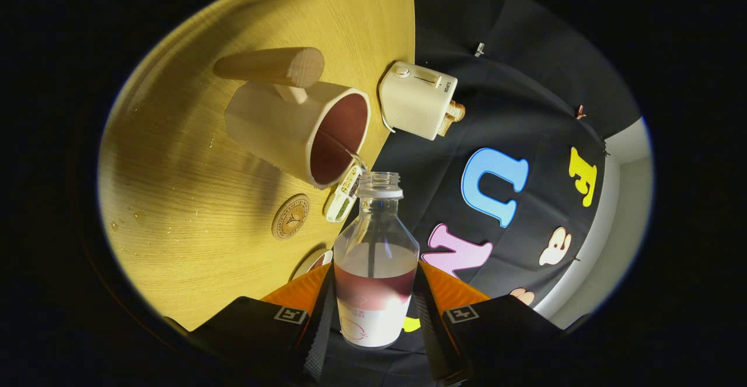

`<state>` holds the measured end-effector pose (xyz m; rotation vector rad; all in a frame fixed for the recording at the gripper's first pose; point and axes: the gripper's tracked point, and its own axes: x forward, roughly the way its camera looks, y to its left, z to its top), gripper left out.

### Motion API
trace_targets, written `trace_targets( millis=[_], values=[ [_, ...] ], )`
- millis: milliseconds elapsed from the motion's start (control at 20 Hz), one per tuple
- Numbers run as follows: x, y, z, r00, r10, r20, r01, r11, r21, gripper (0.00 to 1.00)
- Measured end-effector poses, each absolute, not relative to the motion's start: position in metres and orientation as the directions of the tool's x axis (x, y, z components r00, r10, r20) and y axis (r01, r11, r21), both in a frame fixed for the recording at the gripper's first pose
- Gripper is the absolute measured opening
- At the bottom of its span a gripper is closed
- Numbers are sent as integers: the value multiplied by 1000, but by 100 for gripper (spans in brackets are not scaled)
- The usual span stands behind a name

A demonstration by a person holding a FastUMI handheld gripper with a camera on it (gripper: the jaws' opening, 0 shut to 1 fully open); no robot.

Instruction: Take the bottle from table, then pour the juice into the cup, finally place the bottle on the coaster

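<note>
Clear glossy plastic bottle [376, 258], matt cream cup [297, 130] with wooden handle, wood-grain table [175, 200], round wooden coaster [290, 216].

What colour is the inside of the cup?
Dark reddish-brown inside the cream cup, seen best in the gripper view, beyond the bottle held between the fingers.
</note>
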<state>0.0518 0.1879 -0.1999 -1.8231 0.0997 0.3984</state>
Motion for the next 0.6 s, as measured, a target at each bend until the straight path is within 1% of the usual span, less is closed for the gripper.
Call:
trace_targets(
  millis=[600],
  values=[
    [55, 194, -194, 934, 187, -303, -214, -387, -897, 70]
  ],
)
